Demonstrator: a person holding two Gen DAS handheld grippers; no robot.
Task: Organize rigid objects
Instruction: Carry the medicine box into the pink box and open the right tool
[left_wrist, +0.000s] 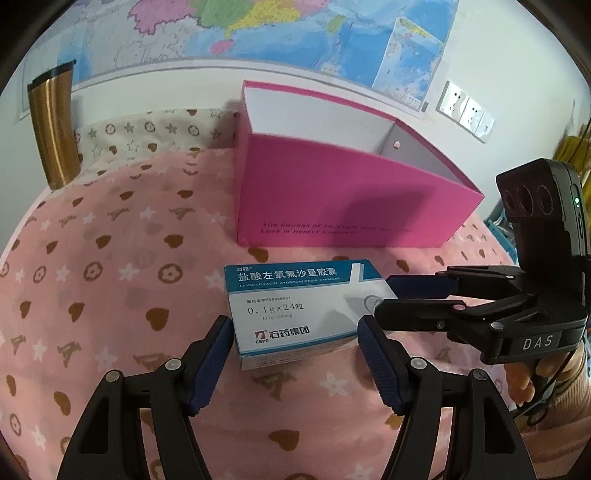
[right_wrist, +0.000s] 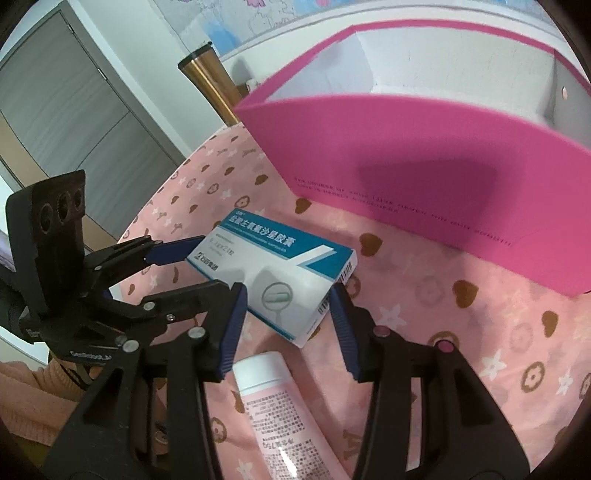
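Observation:
A blue-and-white medicine box (left_wrist: 295, 310) lies flat on the pink patterned cloth (left_wrist: 110, 258), in front of an open pink box (left_wrist: 332, 192) with a white inside. My left gripper (left_wrist: 295, 332) is open, its fingers on either side of the medicine box's near end. My right gripper (left_wrist: 384, 295) comes in from the right, open around the box's right end. In the right wrist view the medicine box (right_wrist: 273, 273) lies between my open right gripper (right_wrist: 288, 295); the left gripper (right_wrist: 203, 266) sits at its far end. A pink tube (right_wrist: 284, 417) lies below.
A gold tumbler (left_wrist: 51, 129) with a black lid stands at the back left, also in the right wrist view (right_wrist: 210, 85). A map and wall sockets (left_wrist: 465, 110) are on the wall behind. The pink box (right_wrist: 424, 155) fills the upper right of the right wrist view.

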